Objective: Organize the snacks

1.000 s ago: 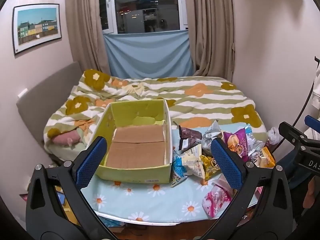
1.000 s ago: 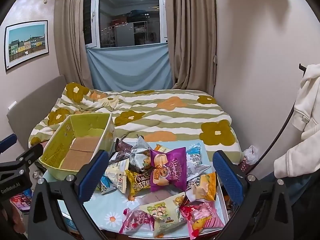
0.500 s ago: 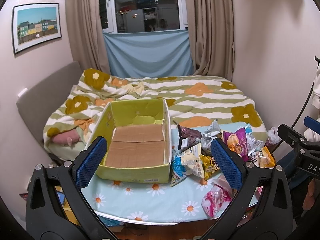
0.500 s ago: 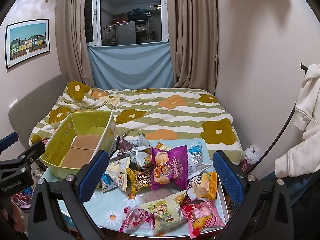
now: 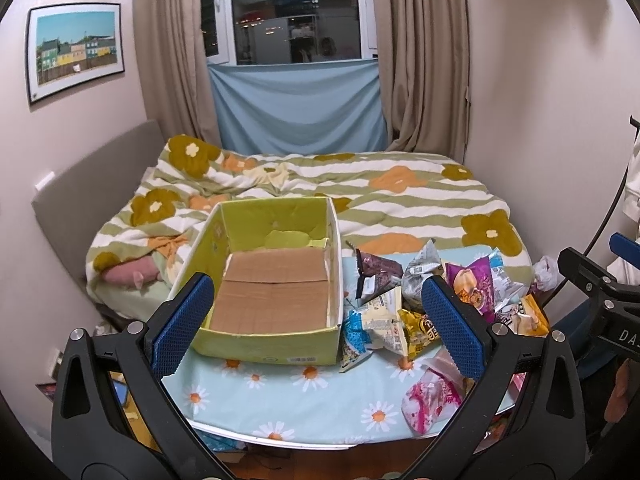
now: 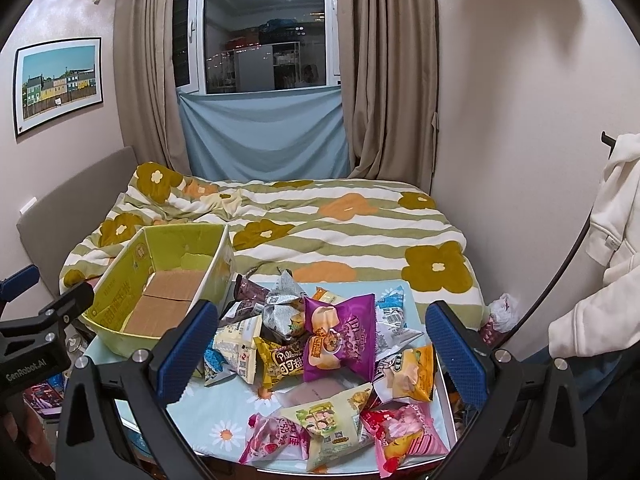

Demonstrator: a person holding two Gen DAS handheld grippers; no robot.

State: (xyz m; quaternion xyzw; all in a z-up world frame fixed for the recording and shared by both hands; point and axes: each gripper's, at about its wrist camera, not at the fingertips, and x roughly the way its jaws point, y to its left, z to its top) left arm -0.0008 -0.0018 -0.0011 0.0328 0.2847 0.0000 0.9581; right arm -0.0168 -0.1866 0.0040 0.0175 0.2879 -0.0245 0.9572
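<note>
Blue-padded left gripper [image 5: 316,324] and right gripper [image 6: 318,354] hover level, jaws wide, holding nothing.

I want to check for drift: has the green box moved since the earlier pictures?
No. The green box keeps its place against the daisy tablecloth and the striped blanket behind.

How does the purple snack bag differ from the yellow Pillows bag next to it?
The purple snack bag is larger and sits on top of the pile; the yellow Pillows bag is smaller and tucked partly under its left edge. Purple shows round pastries, yellow shows brown lettering. Both are sealed and puffed, lying on the daisy-print table right of the green box.
</note>
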